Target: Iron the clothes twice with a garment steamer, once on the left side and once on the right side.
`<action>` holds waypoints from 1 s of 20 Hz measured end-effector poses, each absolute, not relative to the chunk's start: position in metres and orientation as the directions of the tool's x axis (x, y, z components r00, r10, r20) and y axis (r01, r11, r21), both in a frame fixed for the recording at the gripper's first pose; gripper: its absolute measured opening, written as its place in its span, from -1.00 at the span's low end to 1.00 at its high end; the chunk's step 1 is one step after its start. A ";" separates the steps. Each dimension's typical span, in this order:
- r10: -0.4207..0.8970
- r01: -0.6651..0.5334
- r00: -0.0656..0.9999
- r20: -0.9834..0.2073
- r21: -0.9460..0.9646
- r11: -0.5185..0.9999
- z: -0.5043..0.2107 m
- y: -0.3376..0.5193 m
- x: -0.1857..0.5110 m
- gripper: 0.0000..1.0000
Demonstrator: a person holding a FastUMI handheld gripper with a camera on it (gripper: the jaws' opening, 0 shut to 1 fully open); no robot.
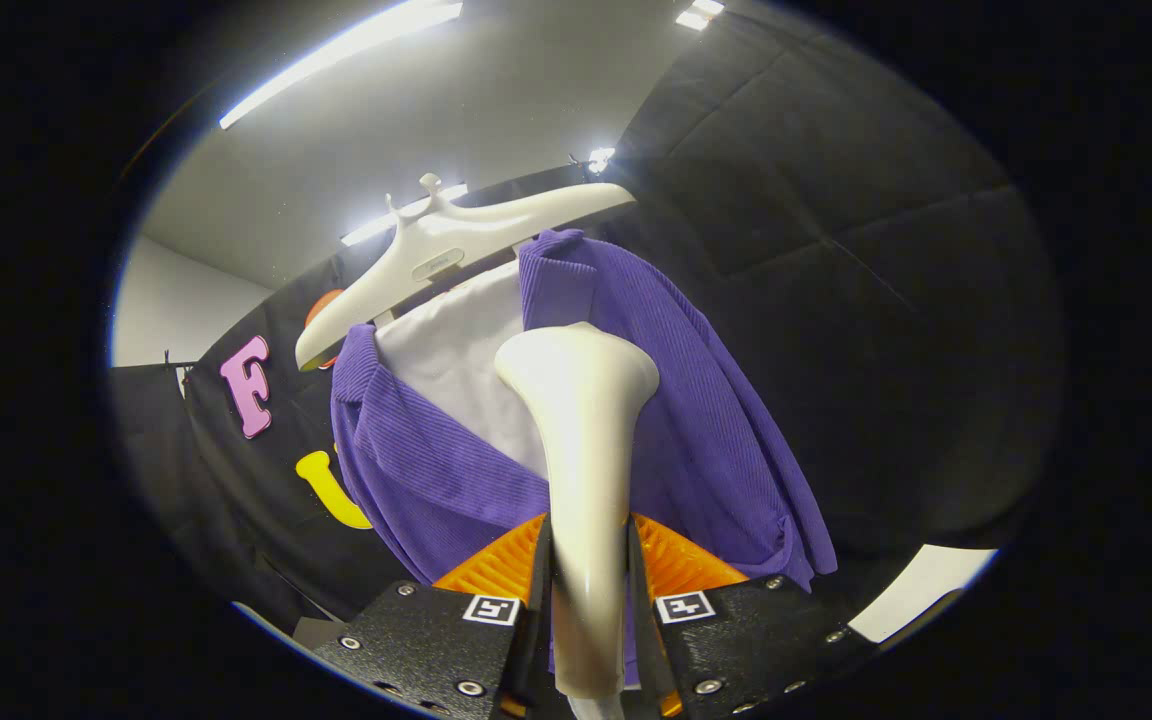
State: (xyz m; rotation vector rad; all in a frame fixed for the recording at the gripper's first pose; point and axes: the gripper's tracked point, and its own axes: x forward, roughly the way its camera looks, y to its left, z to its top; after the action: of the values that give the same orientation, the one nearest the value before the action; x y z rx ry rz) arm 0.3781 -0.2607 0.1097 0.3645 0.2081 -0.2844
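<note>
A purple ribbed garment (706, 440) with a white lining (456, 370) hangs on a white hanger (456, 245) in front of the booth wall. My gripper (588, 560) is shut on the cream handle of a garment steamer (586, 440), both fingers pressing its neck. The steamer stands up from between the fingers, and its flared head sits in front of the garment's open middle, near the right lapel. I cannot tell whether the head touches the cloth.
Black quilted booth wall (836, 200) rises behind and to the right of the garment. A pale ceiling with strip lights (336, 50) is overhead. A white patch of surface (921, 590) shows low on the right, beyond the fingers.
</note>
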 end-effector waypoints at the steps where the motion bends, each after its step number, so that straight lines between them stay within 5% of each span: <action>1: -0.239 0.318 0.934 -0.264 0.317 0.893 0.101 -0.262 0.378 -0.30; 20: -0.244 0.431 0.810 -0.533 0.260 0.864 -0.044 -0.294 0.306 -0.29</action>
State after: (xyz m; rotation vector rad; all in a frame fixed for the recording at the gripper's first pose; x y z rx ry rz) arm 0.3064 -0.2938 -0.0441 0.3838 0.5107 -0.3698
